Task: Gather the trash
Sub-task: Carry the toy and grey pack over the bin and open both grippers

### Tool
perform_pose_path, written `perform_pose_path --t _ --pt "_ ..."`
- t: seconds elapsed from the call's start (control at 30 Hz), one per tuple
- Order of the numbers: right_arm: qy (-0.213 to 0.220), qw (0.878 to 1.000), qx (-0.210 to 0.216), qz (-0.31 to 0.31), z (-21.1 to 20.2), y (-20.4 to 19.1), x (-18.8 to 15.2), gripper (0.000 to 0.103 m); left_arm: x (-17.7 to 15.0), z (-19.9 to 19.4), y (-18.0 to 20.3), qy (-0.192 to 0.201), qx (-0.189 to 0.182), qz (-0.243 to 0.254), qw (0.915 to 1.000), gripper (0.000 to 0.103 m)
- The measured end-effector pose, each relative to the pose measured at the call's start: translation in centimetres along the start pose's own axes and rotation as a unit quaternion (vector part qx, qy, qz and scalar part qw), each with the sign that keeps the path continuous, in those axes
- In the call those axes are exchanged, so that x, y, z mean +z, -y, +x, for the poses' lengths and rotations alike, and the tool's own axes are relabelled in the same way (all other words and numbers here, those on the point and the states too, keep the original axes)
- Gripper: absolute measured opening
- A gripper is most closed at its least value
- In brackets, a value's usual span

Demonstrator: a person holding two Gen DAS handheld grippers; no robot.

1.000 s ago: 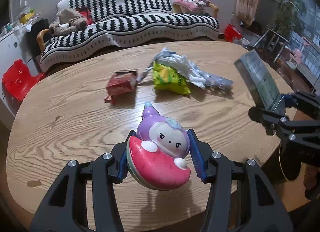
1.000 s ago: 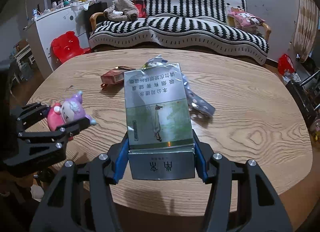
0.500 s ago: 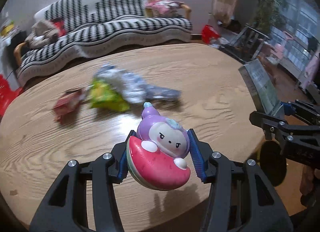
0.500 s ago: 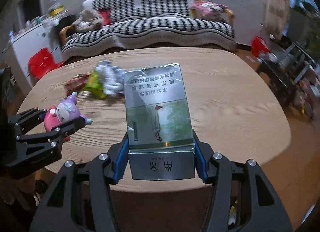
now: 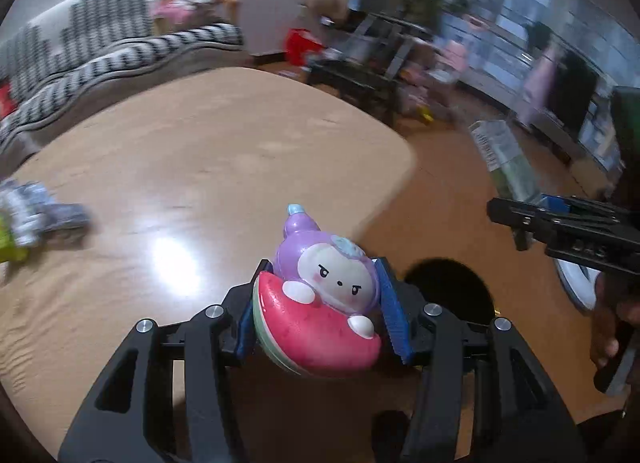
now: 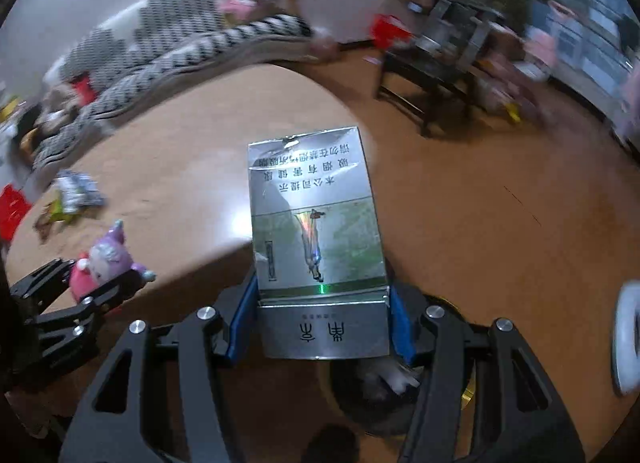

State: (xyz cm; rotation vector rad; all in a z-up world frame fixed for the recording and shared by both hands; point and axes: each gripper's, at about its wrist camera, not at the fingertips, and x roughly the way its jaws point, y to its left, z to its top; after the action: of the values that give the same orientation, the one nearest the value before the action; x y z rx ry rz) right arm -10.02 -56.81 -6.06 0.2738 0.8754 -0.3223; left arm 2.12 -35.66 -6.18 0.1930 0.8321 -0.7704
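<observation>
My left gripper (image 5: 320, 311) is shut on a purple and pink cartoon toy (image 5: 320, 295), held at the wooden table's (image 5: 200, 151) right edge. It also shows in the right wrist view (image 6: 102, 263). My right gripper (image 6: 320, 319) is shut on a silver and green cigarette box (image 6: 316, 231), seen from the side in the left wrist view (image 5: 504, 159). A dark round bin opening (image 5: 448, 295) lies on the floor just beyond the toy and shows under the box (image 6: 384, 395). Crumpled wrappers (image 5: 36, 219) lie at the table's left.
A striped sofa (image 5: 112, 43) stands behind the table. A black low table (image 6: 432, 71) and clutter stand on the floor to the right. A white round object (image 6: 628, 343) sits at the far right edge.
Both grippers have swung right with their loads, from over the table to its right edge. The wrappers have slid to the far left and the floor bin has come into view.
</observation>
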Motion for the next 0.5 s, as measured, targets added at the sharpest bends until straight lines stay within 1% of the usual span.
perform_pose_path --t 0.1,0.17,0.27,0.37,0.5 --pt "-0.038 0.999 -0.025 0.019 1.3 4.0 -1.9 0.055 -0.7 3.0 3.5 -0.027 -0.032 0.016 0.999 0.051" --pt "-0.055 0.998 -0.031 0.028 1.9 5.7 -2.7 0.055 -1.4 5.3 5.8 -0.051 -0.046 0.026 0.9973 0.051" --pt "-0.075 0.996 -0.033 0.046 2.6 7.9 -3.7 0.056 -2.3 7.5 8.2 -0.074 -0.061 0.038 0.9947 0.051" --pt "-0.089 0.994 -0.034 0.055 2.9 9.2 -4.4 0.056 -3.1 9.0 10.3 -0.087 -0.076 0.051 0.992 0.051" --pt "-0.094 0.993 -0.035 0.061 3.0 9.5 -4.6 0.056 -2.9 10.1 11.1 -0.095 -0.084 0.054 0.9905 0.051"
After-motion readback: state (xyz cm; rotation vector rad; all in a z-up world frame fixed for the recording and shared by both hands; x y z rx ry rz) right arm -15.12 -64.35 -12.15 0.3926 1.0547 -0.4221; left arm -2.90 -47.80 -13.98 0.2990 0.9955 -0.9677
